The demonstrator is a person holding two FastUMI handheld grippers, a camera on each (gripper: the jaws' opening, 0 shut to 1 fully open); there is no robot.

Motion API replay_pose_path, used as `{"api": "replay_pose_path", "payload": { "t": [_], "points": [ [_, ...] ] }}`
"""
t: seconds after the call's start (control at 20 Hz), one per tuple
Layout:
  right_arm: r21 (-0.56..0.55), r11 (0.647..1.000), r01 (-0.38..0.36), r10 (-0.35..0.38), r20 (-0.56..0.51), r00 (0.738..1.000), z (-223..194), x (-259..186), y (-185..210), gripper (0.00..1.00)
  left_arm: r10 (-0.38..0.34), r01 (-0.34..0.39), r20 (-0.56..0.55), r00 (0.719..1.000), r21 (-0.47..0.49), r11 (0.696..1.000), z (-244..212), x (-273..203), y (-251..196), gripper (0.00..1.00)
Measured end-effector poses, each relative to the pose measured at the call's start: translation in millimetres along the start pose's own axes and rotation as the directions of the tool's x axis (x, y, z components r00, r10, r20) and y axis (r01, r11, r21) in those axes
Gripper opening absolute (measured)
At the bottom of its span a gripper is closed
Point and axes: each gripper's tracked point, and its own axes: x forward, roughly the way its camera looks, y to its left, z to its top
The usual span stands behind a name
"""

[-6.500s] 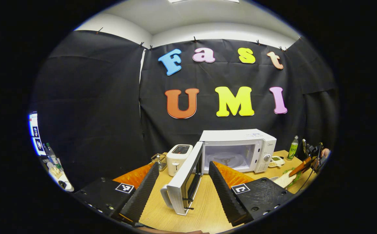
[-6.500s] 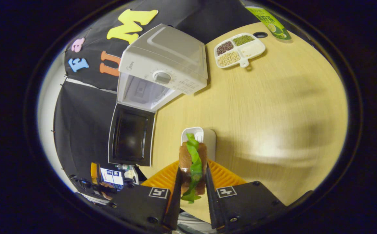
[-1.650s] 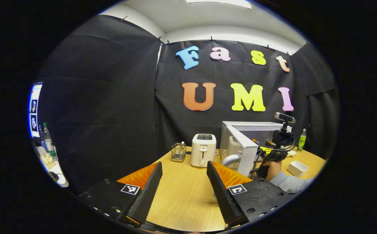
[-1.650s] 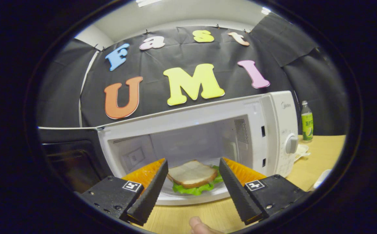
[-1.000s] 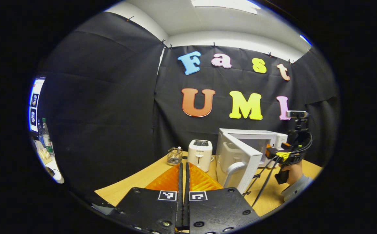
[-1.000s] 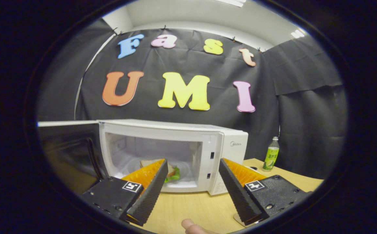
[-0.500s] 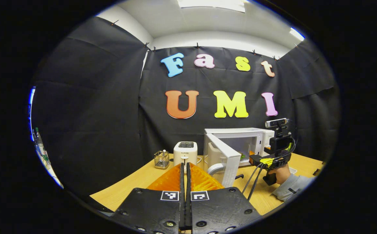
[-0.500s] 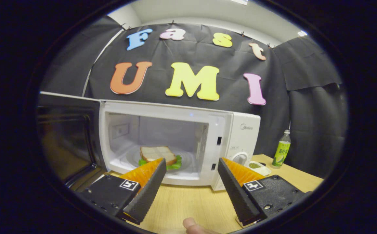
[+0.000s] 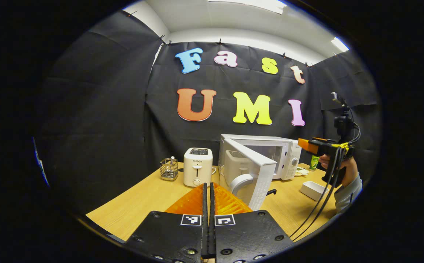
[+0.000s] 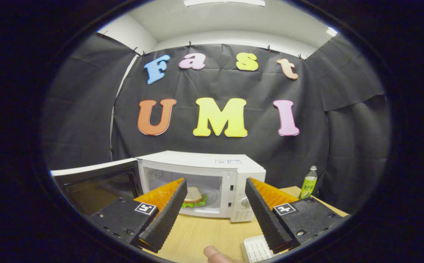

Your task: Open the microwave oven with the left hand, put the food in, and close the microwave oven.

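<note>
Sandwich [image 10: 193, 196] inside open microwave [image 10: 212, 182], right gripper [image 10: 215, 204] jaws spread; toaster [image 9: 197, 171] beyond left gripper [image 9: 208, 204], jaws pressed together.

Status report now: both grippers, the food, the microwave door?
Left gripper shut, empty. Right gripper open, empty. Sandwich inside microwave; door open. Nothing blocking it.

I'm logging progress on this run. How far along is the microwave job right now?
Done: the white microwave oven stands open and the bread-and-lettuce sandwich lies inside it. In hand: nothing; the right gripper is open and empty, back from the opening, and the left gripper is shut on nothing, short of the white microwave door. Left: pushing that door closed.
</note>
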Motion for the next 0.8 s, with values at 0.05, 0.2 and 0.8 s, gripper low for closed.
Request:
{"api": "replay_pose_path", "payload": {
  "t": [0.05, 0.2, 0.8],
  "points": [
    [0.010, 1.000, -0.006, 0.006, 0.002, 1.000, 8.6, -10.7, -3.3, 0.96, -0.009, 0.008, -0.015, 1.000, -0.017, 1.000, -5.9, 5.1, 0.5, 0.00],
    [0.072, 0.995, -0.062, 0.061, 0.021, 0.998, 33.9, -45.7, -10.9, 1.00, -0.037, 0.036, -0.028, 0.999, -0.056, 0.998, -18.3, 16.9, -1.9, 0.00],
    [0.114, 0.981, -0.155, 0.150, 0.050, 0.987, 80.4, -139.0, -54.3, 1.00, -0.196, 0.200, -0.062, 0.979, 0.063, 0.978, -51.8, 39.1, -68.0, 0.00]
  ]
}}
